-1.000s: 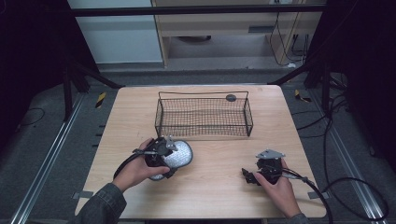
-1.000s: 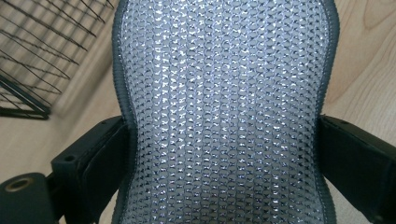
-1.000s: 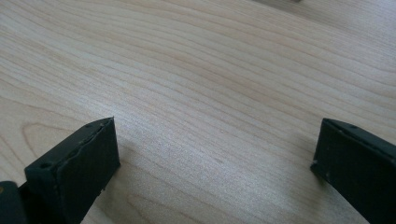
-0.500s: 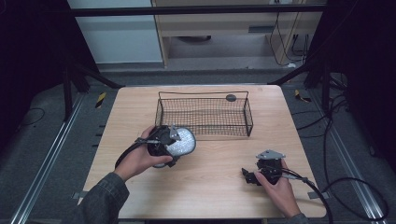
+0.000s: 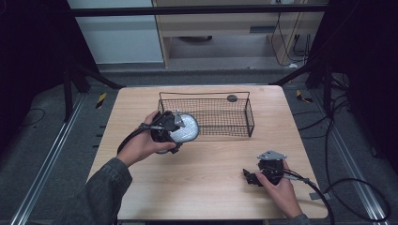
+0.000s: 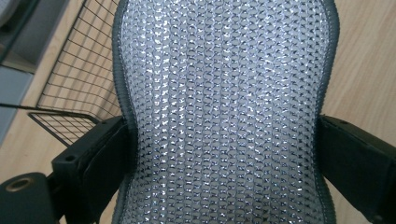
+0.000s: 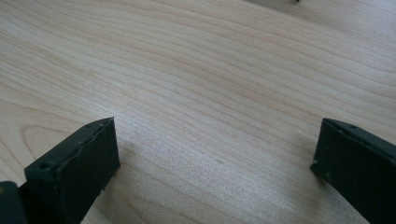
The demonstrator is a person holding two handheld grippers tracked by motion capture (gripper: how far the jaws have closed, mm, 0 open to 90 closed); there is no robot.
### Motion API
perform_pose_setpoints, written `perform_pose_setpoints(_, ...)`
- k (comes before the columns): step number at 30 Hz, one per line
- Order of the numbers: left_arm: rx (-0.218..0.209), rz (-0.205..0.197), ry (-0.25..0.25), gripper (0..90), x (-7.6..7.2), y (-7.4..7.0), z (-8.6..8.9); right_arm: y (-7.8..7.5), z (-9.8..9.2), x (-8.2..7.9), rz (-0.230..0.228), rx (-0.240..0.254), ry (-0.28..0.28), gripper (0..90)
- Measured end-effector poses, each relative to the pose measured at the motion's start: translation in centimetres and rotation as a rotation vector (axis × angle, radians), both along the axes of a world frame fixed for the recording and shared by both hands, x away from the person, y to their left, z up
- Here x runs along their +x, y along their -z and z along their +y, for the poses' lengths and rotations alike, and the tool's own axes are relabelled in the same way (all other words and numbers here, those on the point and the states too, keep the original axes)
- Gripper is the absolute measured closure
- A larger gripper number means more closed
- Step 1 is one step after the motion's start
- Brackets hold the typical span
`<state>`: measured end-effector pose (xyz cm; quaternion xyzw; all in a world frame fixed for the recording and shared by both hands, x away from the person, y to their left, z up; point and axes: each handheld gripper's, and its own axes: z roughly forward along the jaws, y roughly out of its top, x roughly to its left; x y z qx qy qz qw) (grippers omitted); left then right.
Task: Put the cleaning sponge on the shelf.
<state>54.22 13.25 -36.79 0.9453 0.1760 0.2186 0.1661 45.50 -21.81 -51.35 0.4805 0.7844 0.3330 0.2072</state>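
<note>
- The right gripper (image 5: 256, 177), a black two-jaw tool topped by a grey three-cornered plate, is held low over the near right part of the pale wooden table (image 5: 206, 187) by the person's right hand (image 5: 281, 190); its jaws are seen spread wide apart in the right gripper view, with nothing but bare wood grain between them.
- A black cable (image 5: 347, 187) is trailed from that gripper off the table's right edge and down to the floor.
- The left gripper (image 5: 180, 127) is gripped in the person's left hand (image 5: 141, 145), a dark green sleeve (image 5: 101, 192) being seen at the forearm, and is raised over the left middle of the table.
- A round, silvery mesh scouring pad with a grey stitched border (image 6: 224, 112) is pinched between the left gripper's black jaws, one pressed against each side edge; the pad is bowed slightly under the squeeze.
- The pad is held clear of the table, just beside the near left corner of the black wire basket (image 5: 248, 117), partly overlapping that corner in the high view.
- The rectangular basket is set at the middle of the table's far half, well apart from the right gripper.
- A small dark round object (image 5: 232, 98) is seen at the basket's far rim; whether it lies inside or behind cannot be told.
</note>
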Motion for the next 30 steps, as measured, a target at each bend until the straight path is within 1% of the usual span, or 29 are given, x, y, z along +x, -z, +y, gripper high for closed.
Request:
perform_pose_setpoints(4, 0.042, -0.04, 0.017, 5.5, 0.9, -0.7, -0.5, 0.0, 0.0, 0.0, 0.0, 0.0, 0.0, 0.4)
perform_pose_setpoints(7, 0.058, -0.059, 0.023, 5.6, 1.6, -1.2, -0.7, 0.0, 0.0, 0.0, 0.0, 0.0, 0.0, 0.4)
perform_pose_setpoints(10, 0.085, -0.084, 0.039, 5.6, 2.3, -1.5, -1.0, 0.0, 0.0, 0.0, 0.0, 0.0, -0.001, 0.4)
perform_pose_setpoints(12, 0.082, -0.083, 0.038, 5.6, 2.7, -1.6, -1.1, 0.0, 0.0, 0.0, 0.0, 0.0, -0.001, 0.4)
perform_pose_setpoints(14, 0.088, -0.093, 0.044, 5.6, 3.3, -1.6, -1.3, 0.0, 0.0, 0.0, 0.0, 0.0, -0.001, 0.4)
perform_pose_setpoints(16, 0.087, -0.097, 0.05, 5.6, 3.5, -1.7, -1.3, 0.0, 0.0, 0.0, 0.0, 0.0, -0.002, 0.4)
perform_pose_setpoints(17, 0.093, -0.105, 0.054, 5.7, 3.9, -1.8, -1.4, 0.0, 0.0, 0.0, 0.0, 0.0, -0.002, 0.4)
perform_pose_setpoints(18, 0.093, -0.105, 0.054, 5.7, 3.9, -1.8, -1.4, 0.0, 0.0, 0.0, 0.0, 0.0, -0.002, 0.4)
perform_pose_setpoints(22, 0.097, -0.115, 0.054, 5.7, 4.9, -1.7, -1.4, 0.0, 0.0, 0.0, 0.001, 0.002, -0.004, 0.4)
perform_pose_setpoints(24, 0.091, -0.111, 0.054, 5.8, 5.4, -1.6, -1.4, 0.0, 0.0, 0.1, 0.001, 0.002, -0.006, 0.4)
perform_pose_setpoints(26, 0.093, -0.119, 0.05, 5.8, 5.7, -1.6, -1.4, 0.0, 0.0, 0.1, 0.001, 0.002, -0.008, 0.4)
perform_pose_setpoints(30, 0.078, -0.131, 0.052, 5.9, 6.2, -2.1, -1.5, 0.0, 0.0, 0.0, 0.002, 0.002, -0.007, 0.4)
